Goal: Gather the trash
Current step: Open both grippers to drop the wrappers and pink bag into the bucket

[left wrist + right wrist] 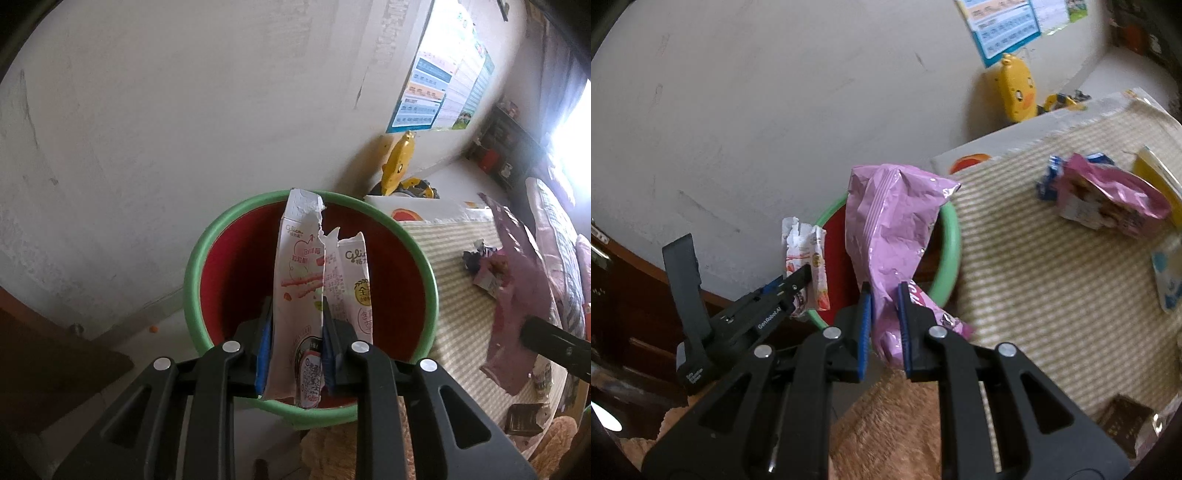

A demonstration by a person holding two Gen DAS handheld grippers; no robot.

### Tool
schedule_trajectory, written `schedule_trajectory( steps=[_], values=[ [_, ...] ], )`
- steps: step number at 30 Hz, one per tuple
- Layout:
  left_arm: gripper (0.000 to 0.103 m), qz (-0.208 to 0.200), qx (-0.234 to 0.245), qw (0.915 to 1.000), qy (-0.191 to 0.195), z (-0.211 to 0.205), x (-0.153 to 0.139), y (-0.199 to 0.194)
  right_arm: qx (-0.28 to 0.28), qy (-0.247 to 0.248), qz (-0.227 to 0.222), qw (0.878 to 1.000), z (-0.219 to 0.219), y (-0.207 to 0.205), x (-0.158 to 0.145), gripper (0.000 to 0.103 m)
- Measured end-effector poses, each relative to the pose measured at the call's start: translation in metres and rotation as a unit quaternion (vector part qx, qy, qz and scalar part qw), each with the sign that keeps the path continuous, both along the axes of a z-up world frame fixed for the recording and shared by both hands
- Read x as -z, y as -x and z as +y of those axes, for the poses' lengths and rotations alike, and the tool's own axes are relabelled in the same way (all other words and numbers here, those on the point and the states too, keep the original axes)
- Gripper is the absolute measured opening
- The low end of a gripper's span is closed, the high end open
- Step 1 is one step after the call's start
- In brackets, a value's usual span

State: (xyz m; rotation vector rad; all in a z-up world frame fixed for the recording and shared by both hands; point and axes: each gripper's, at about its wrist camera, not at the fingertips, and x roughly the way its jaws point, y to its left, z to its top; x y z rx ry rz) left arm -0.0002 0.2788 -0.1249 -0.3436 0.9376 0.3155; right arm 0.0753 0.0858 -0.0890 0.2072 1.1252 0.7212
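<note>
- Left hand-held gripper (297, 345), clamped on the torn white snack wrappers (317, 295), hangs over the green-rimmed red plastic bin (430, 273): release there.
- Right hand-held gripper (884, 326), pinching the crumpled pink foil bag (890, 229), should move left past the rim first.

A torn white snack wrapper (303, 295) stands upright above the green-rimmed red bin (236, 221). A crumpled pink bag (890, 236) hangs over the bin's rim.

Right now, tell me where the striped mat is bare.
The striped mat is bare between the green-rimmed bin and the crumpled pink wrapper. Crowded: its far right edge, with the wrapper, a yellow packet and a blue-white packet.
</note>
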Motion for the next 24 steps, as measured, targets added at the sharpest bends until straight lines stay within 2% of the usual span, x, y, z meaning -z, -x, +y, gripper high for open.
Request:
schedule_trajectory(
  steps=[8,9,10,11,12,14,19,21,24],
  values=[
    [0.023,0.006,-0.007,0.9999,-0.005,0.005,0.006,-0.003,-0.006,-0.009,0.013,1.000,0.021,-0.014,0.003,0.015],
    [0.024,0.007,-0.008,0.9999,-0.004,0.006,0.007,-0.004,-0.003,-0.013,0.015,1.000,0.022,-0.016,0.004,0.018],
    [0.030,0.010,-0.010,0.9999,-0.004,0.007,0.008,-0.005,0.002,-0.018,0.017,1.000,0.022,-0.018,0.004,0.018],
    [0.039,0.014,-0.014,0.9998,-0.005,0.006,0.009,-0.005,0.007,-0.022,0.019,1.000,0.021,-0.019,0.002,0.025],
    [0.059,0.015,-0.021,0.9997,-0.003,0.009,0.009,-0.006,0.014,-0.027,0.019,0.999,0.020,-0.020,0.001,0.038],
    [0.061,0.003,-0.031,0.9995,0.006,0.011,0.006,-0.004,0.021,-0.036,0.014,0.999,0.017,-0.021,-0.002,0.045],
    [0.061,0.010,-0.020,0.9997,-0.007,0.003,0.007,-0.005,0.025,-0.033,0.016,0.999,0.005,-0.017,-0.003,0.045],
    [0.061,0.010,-0.016,0.9998,-0.006,-0.001,0.007,-0.004,0.032,-0.029,0.019,0.999,-0.005,-0.014,-0.002,0.051],
    [0.061,0.011,-0.004,0.9999,-0.001,-0.010,0.007,-0.002,0.042,-0.018,0.018,0.999,-0.022,-0.008,-0.001,0.051]
  ],
)
